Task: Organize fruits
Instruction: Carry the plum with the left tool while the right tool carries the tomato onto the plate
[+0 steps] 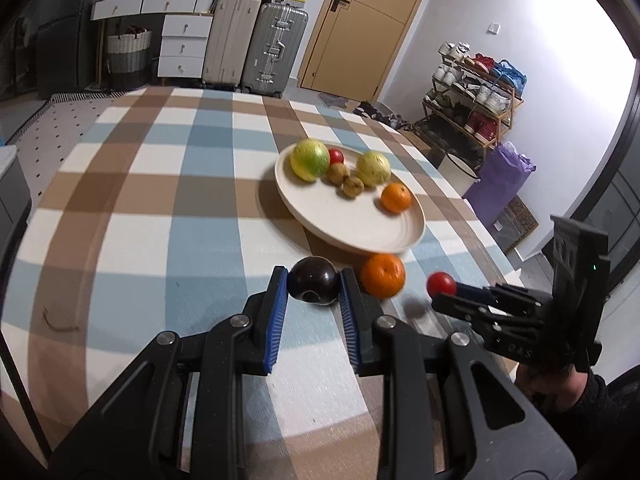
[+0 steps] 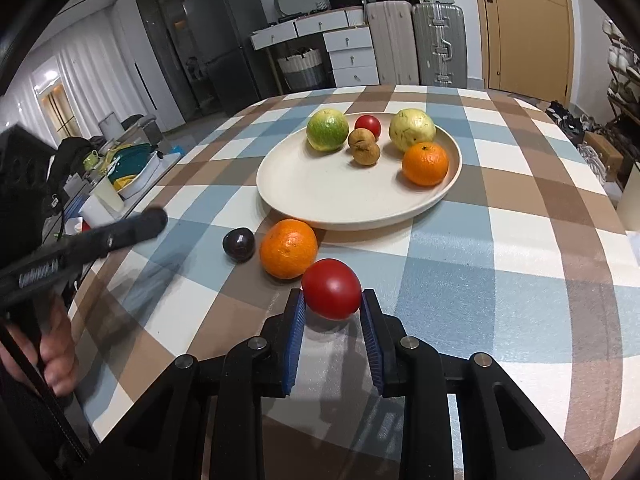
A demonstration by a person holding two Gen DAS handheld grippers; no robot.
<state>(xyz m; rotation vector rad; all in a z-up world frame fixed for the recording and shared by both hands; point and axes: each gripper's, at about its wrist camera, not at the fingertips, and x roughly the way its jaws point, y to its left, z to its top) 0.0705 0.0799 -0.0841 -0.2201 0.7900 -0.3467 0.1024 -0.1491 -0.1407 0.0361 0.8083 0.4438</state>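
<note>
A cream plate [image 1: 352,224] [image 2: 320,196] on the checked tablecloth holds a green-yellow fruit [image 2: 327,129], a yellow fruit [image 2: 412,129], a small tomato [image 2: 368,125], two brown fruits [image 2: 362,146] and an orange [image 2: 425,163]. In front of it lie a second orange [image 1: 383,276] [image 2: 288,248] and a dark plum [image 1: 313,286] [image 2: 239,243]. My left gripper [image 1: 313,290] has its jaws around the plum on the table; whether the pads press it is unclear. My right gripper [image 2: 331,300] is shut on a red tomato [image 2: 331,289] [image 1: 441,285], just above the cloth.
The table edge runs close on the right in the left wrist view, with a shoe rack [image 1: 472,92] and purple bag [image 1: 500,180] beyond. Suitcases [image 1: 256,40] and white drawers [image 1: 182,44] stand behind the table. A cluttered counter [image 2: 116,176] lies left of the table.
</note>
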